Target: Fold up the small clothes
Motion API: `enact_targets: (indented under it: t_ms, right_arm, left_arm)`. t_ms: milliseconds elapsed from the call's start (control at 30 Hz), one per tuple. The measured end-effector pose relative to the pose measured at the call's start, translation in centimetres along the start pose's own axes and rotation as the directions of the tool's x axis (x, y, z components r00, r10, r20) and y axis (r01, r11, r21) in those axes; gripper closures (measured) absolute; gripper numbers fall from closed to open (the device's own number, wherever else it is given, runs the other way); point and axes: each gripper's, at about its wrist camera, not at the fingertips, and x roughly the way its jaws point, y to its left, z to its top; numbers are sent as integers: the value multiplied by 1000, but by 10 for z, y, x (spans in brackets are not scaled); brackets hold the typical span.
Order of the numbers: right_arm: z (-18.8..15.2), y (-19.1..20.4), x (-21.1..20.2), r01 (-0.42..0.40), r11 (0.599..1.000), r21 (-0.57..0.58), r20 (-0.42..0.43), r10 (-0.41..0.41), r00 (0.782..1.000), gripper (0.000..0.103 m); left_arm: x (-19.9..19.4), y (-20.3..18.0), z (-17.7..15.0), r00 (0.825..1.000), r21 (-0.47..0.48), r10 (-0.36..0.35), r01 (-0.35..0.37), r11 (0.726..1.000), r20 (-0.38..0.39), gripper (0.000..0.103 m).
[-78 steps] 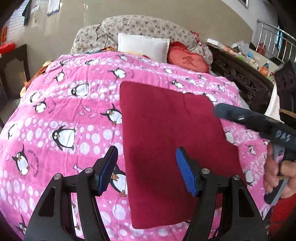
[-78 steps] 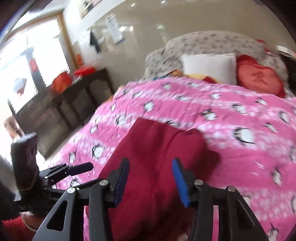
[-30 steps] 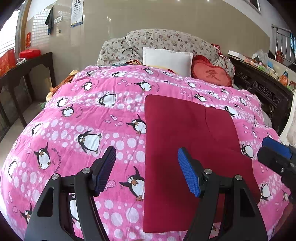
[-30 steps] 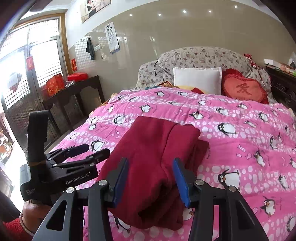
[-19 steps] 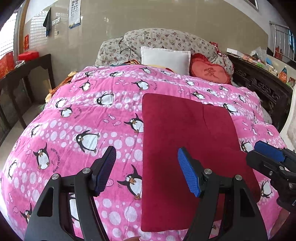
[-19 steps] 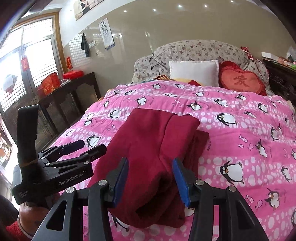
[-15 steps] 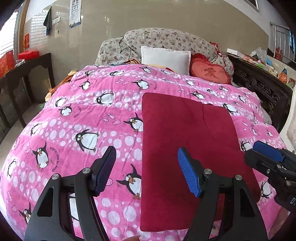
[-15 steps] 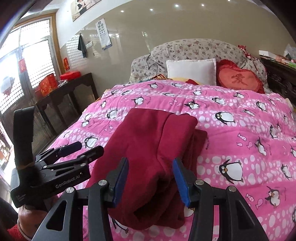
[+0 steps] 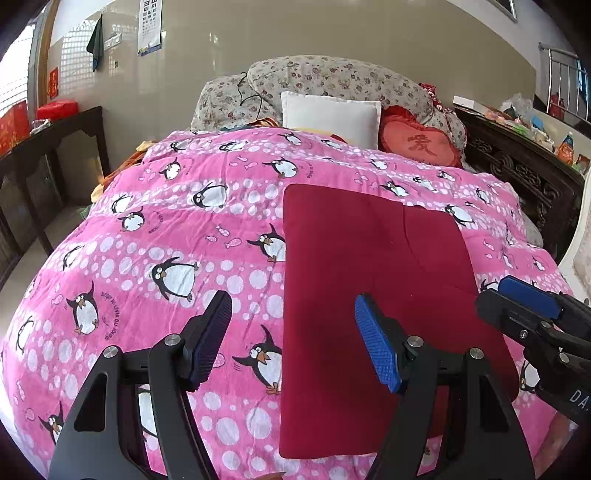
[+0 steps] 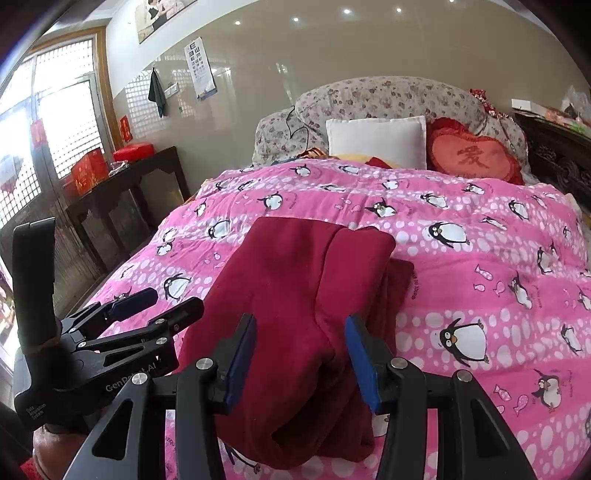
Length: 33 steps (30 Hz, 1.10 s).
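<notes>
Both views are bright and sharp, with no motion blur. Daylight floods in from the windows [image 10: 44, 122] on the left, blown out to white there, and small ceiling lights [image 10: 295, 18] glare off the glossy wall [image 10: 369, 48]. Shadows on the quilt [image 9: 192, 236] are soft. Fisheye bending curves the edges, and the corners go black

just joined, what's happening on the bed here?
A person holds handheld tongs in each hand over a folded dark red garment lying on the pink penguin quilt. The left tongs and right tongs are both open and hold nothing. The garment lies flat in a rough rectangle, with layered folds at its near end in the right wrist view.
</notes>
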Motion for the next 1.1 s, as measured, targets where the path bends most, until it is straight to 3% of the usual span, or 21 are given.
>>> enact_targets:
  t_ms: [1100]
  right_arm:
    - [-1,4,10,-16,1000,18,-20,16,1000,54]
  left_arm:
    - [5,-5,2,1000,2,-2,2,1000,-11,33]
